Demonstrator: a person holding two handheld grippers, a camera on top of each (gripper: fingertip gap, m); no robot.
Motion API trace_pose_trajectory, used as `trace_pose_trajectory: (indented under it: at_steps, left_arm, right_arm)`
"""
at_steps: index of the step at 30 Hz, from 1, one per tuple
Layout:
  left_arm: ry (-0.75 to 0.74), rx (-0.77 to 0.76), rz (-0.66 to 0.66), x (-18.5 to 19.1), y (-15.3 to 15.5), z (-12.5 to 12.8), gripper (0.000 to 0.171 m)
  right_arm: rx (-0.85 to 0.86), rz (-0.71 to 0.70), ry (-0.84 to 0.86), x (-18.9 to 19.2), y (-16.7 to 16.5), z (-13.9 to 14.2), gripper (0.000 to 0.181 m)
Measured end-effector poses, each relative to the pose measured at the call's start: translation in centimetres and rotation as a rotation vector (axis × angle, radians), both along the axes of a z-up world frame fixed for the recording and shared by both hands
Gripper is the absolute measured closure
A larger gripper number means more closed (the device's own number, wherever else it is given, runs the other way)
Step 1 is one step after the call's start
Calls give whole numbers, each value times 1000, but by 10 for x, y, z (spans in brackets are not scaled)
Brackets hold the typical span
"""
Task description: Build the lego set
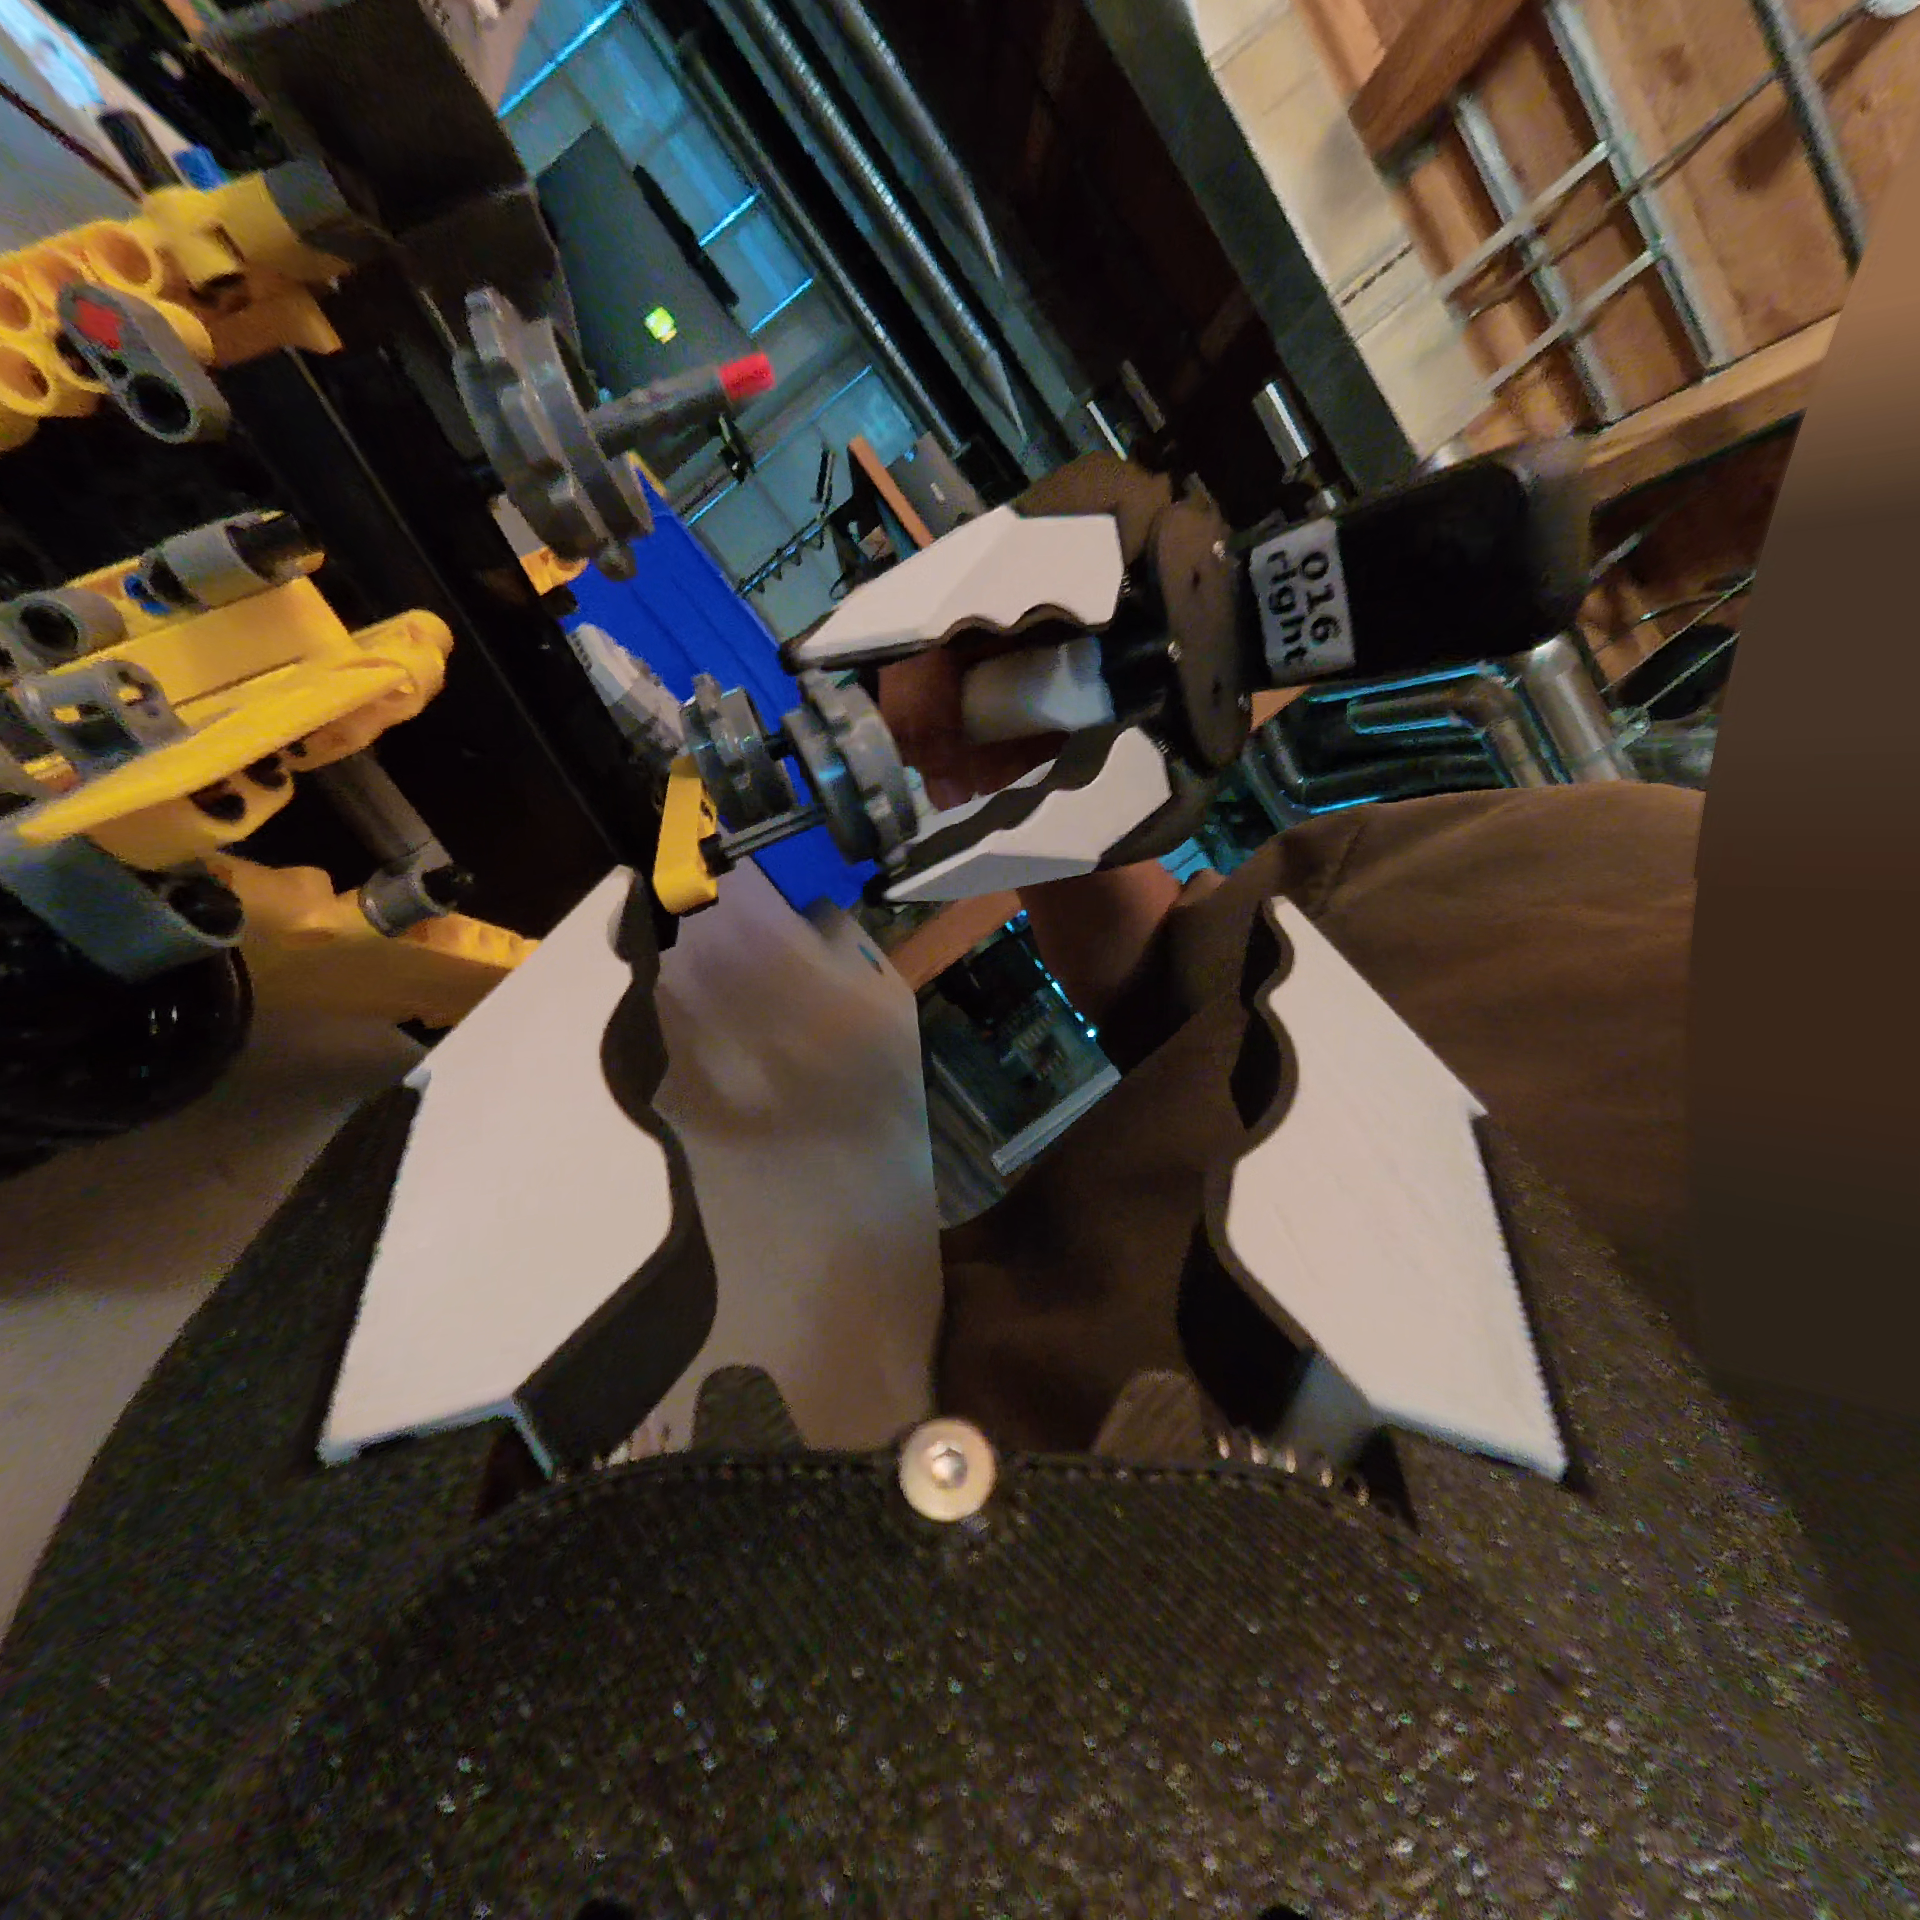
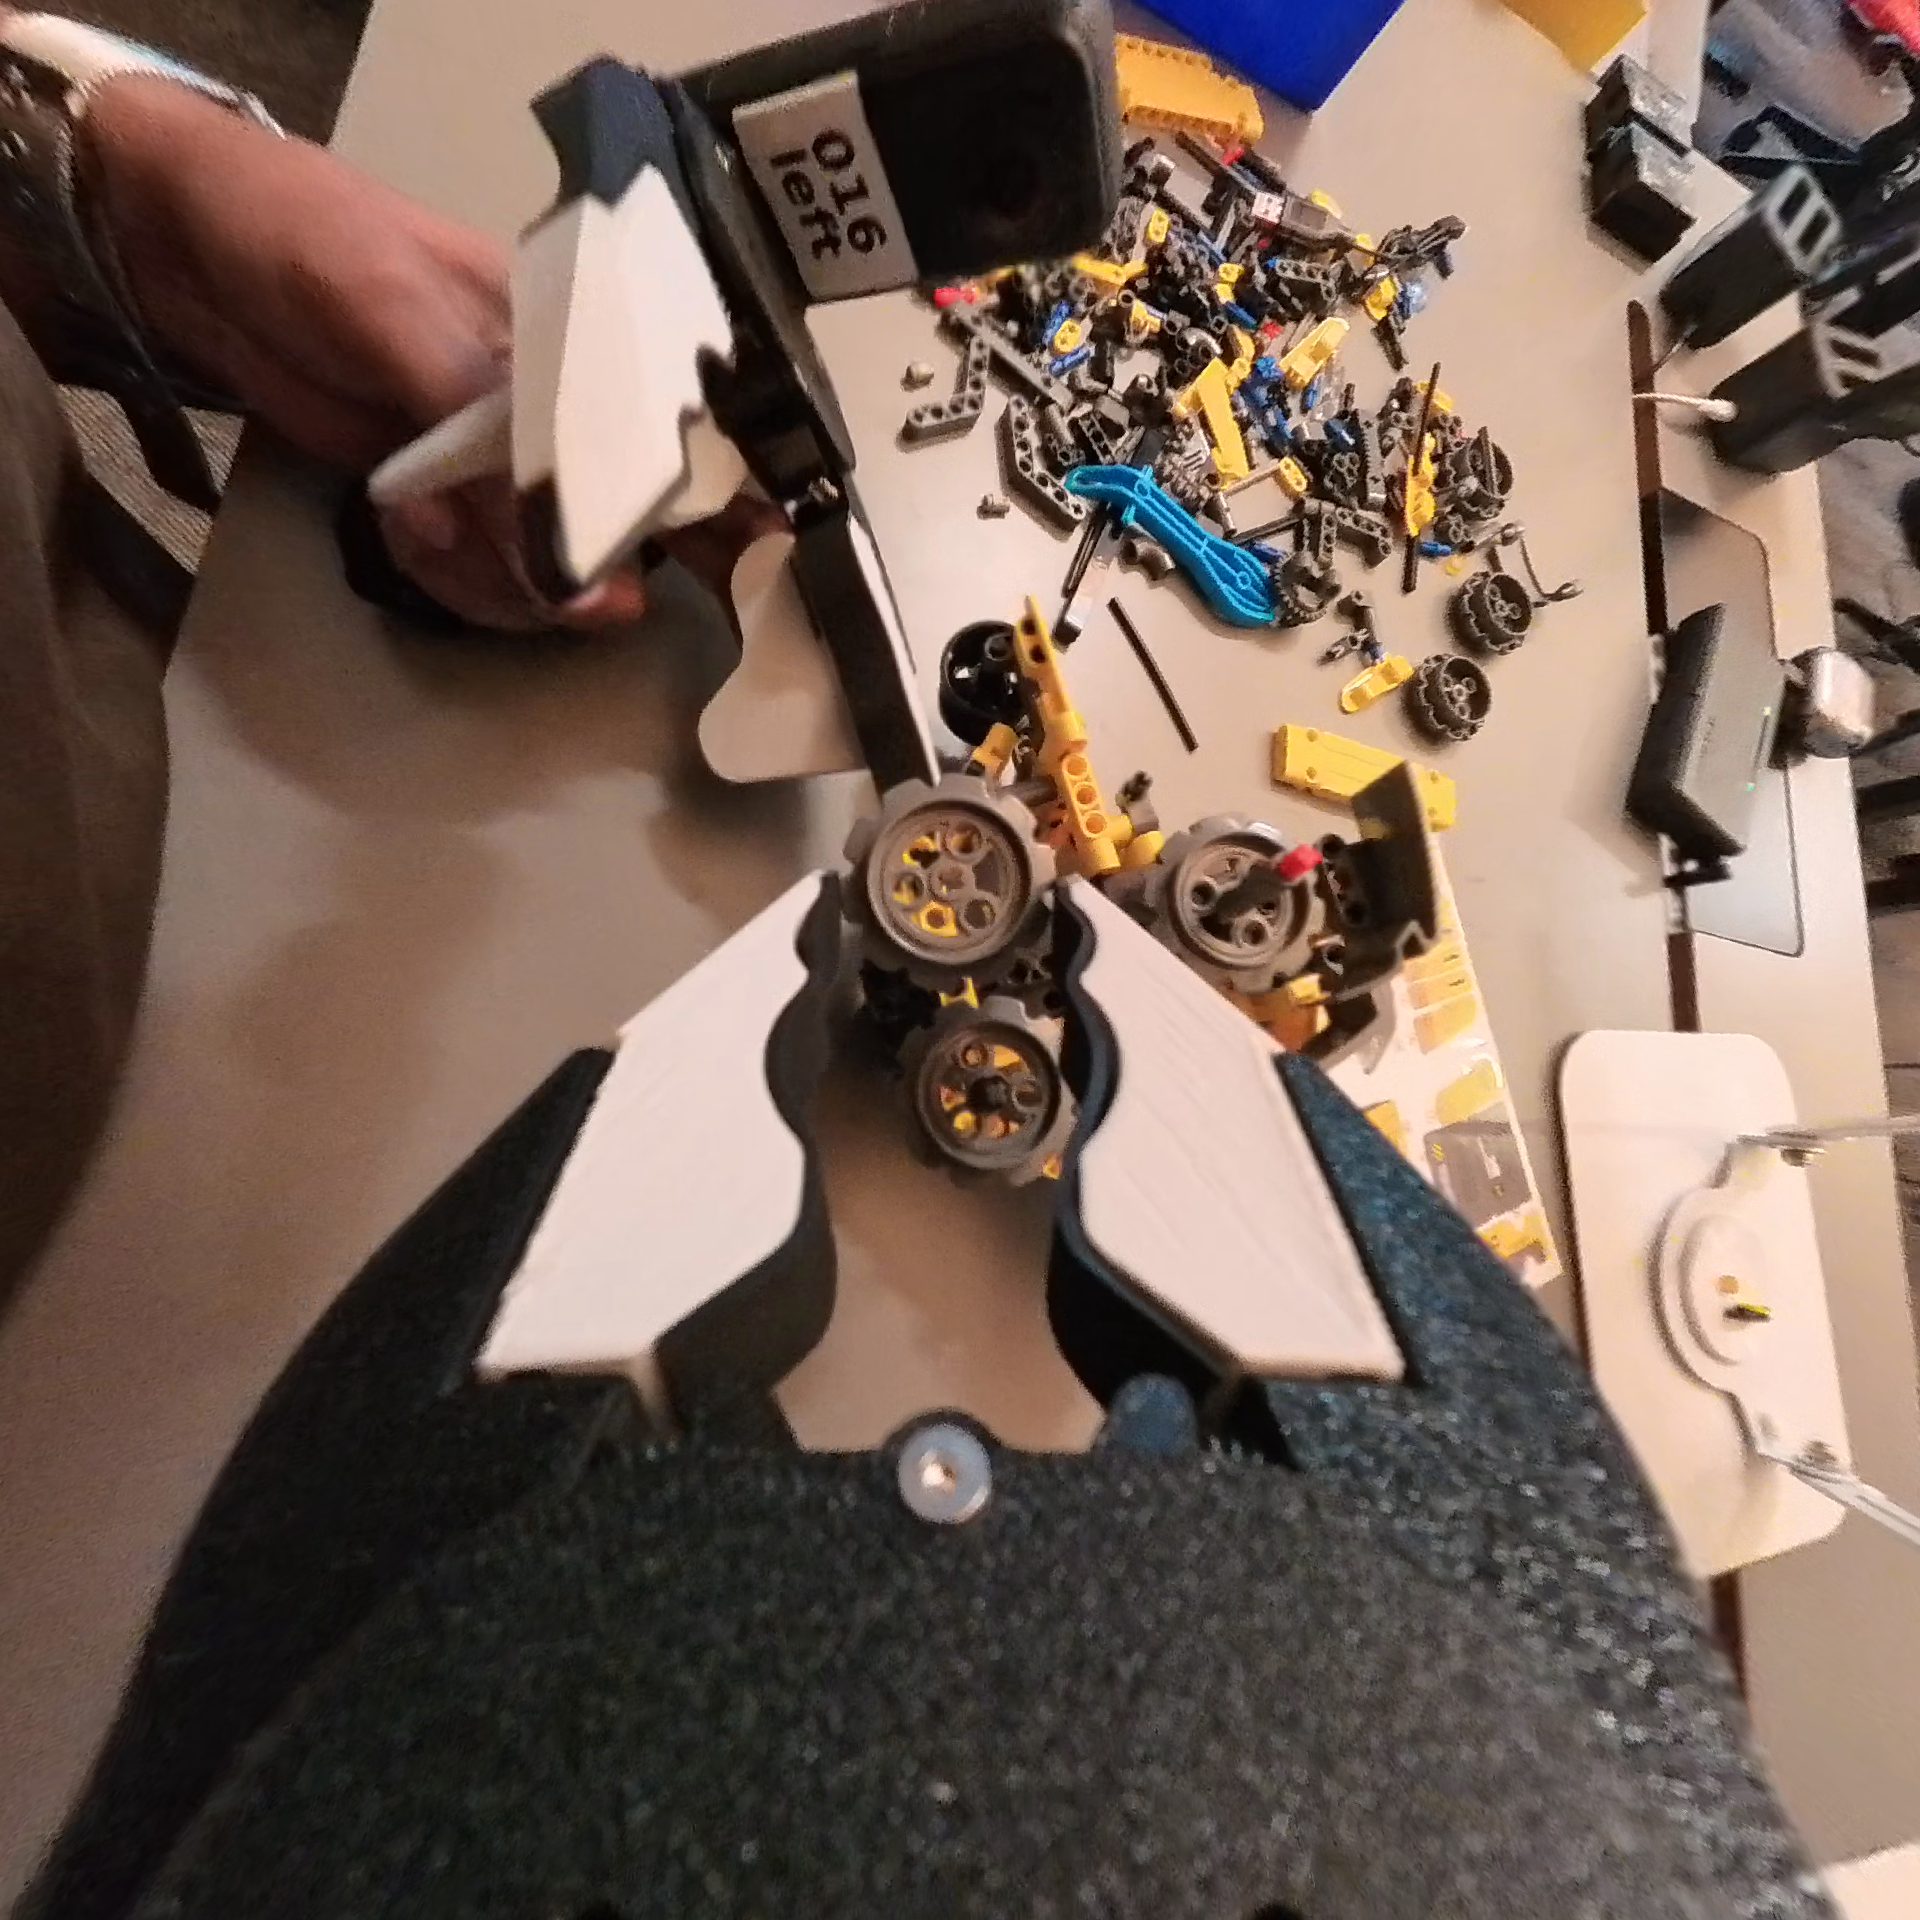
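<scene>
Jaws of the right gripper (image 2: pixel 945 891) stand part open, straddling a grey wheel (image 2: pixel 943 883) of the yellow model (image 2: pixel 1072 790) mid-table (image 2: pixel 416 935); we cannot confirm a grip. Left gripper (image 1: pixel 951 900) gapes wide, empty, beside the model. Loose parts (image 2: pixel 1299 343) lie toward the far edge.

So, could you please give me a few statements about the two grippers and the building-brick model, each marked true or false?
1. The right gripper has its fingers either side of a grey gear wheel on the yellow model. True.
2. The left gripper is shut tight on a brick. False: its fingers stand wide apart, holding nothing.
3. A blue tool lies among the loose parts on the table. True.
4. The table holds only the model. False: a big pile of loose parts lies beyond it.
</scene>
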State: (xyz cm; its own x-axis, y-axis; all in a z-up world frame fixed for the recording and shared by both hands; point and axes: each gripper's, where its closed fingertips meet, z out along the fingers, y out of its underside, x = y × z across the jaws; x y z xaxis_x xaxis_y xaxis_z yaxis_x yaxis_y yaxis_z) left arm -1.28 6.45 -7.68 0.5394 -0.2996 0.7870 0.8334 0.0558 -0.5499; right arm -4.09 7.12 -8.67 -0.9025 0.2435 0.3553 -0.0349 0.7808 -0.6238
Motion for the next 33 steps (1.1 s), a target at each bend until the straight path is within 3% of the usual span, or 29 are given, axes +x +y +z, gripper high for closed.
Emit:
trace_pose_trajectory:
  at_steps: [18, 33]
  left_arm:
    - [-34, 46, -27, 0, -3, 4, 59]
    - [-48, 55, -27, -1, -3, 4, 60]
  right_arm:
    - [77, 58, 43, -1, -8, -5, 142]
    - [-75, -114, -12, -3, -8, -4, 142]
